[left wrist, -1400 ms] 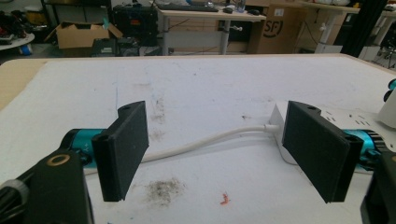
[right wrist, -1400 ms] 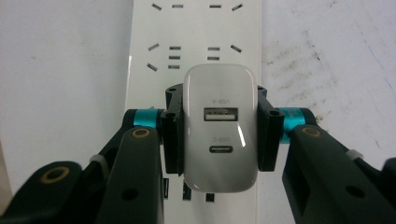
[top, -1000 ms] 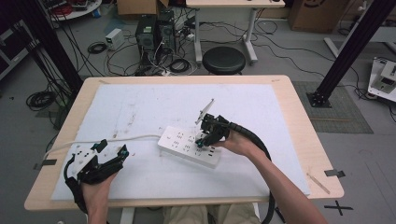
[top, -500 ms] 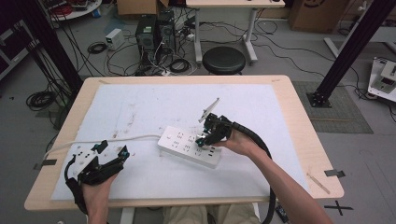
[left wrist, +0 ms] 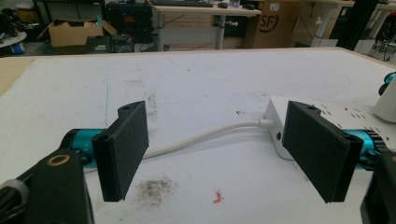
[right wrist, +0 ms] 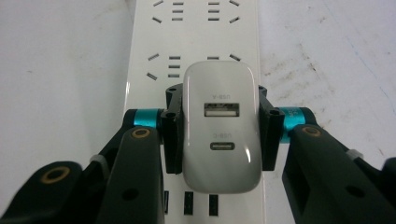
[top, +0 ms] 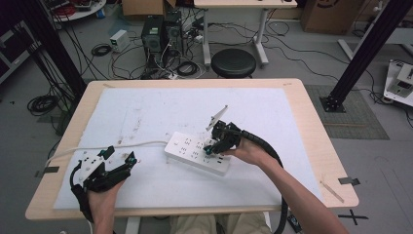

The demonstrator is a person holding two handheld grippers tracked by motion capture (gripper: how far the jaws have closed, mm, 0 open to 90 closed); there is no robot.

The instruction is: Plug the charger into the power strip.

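White charger with grey ports; white power strip, dark slots; black right gripper with teal collars; pale, smudged mat; tan table

Nothing has visibly changed: the right tongs and white charger sit over the power strip exactly as before.

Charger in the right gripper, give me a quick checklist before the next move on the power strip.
1. Right gripper clamps the charger on both sides: ok.
2. Charger sits over the power strip: ok.
3. Charger pins seated in a socket: cannot tell, hidden beneath it.
4. Left gripper open, holding nothing: ok.
5. Power strip cable lies apart from the charger: ok.
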